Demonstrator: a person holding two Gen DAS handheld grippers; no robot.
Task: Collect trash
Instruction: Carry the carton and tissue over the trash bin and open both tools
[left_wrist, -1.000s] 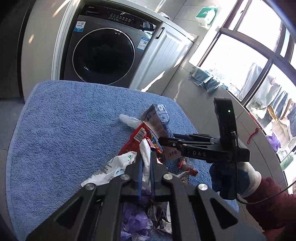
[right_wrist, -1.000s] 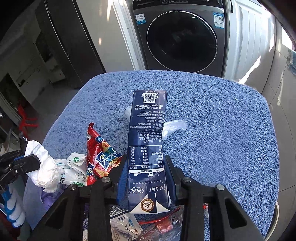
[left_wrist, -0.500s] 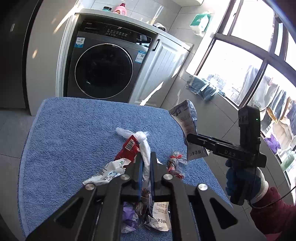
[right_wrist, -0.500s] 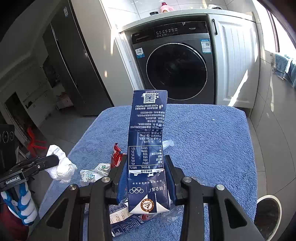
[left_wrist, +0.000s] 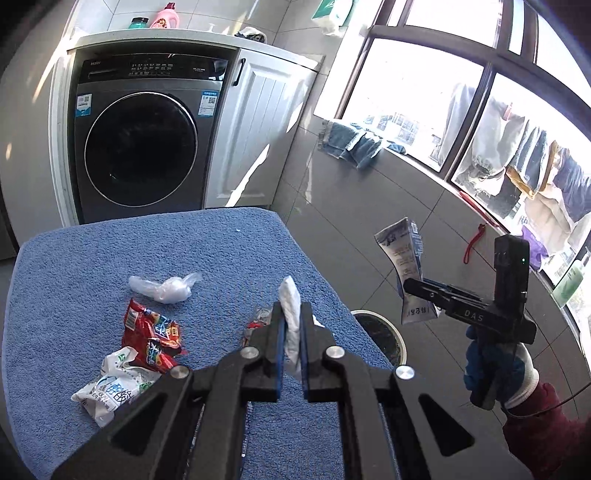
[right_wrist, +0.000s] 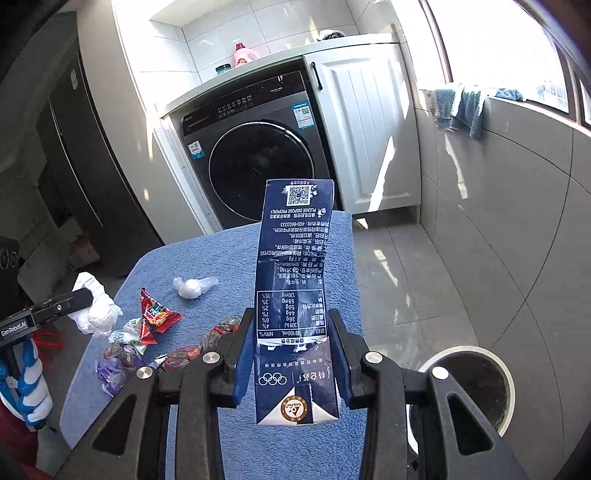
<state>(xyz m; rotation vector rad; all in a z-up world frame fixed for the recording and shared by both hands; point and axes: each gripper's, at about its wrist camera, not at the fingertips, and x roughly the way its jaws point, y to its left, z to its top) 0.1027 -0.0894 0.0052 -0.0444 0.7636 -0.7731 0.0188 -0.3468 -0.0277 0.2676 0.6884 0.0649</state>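
Right wrist view: a round bin is seen on the tiled floor beside the counter; its inside is dark and its contents cannot be told. A flattened navy milk carton is clamped upright between the fingers of the right gripper, held beyond the counter's edge near the bin. A crumpled white tissue is pinched by the closed left gripper. Since a second ago both grippers have been raised and carried sideways, away from the litter. A red snack wrapper, a white packet and a clear plastic wad are left on the blue towel-covered counter. A washing machine, white cabinet and window are seen behind.
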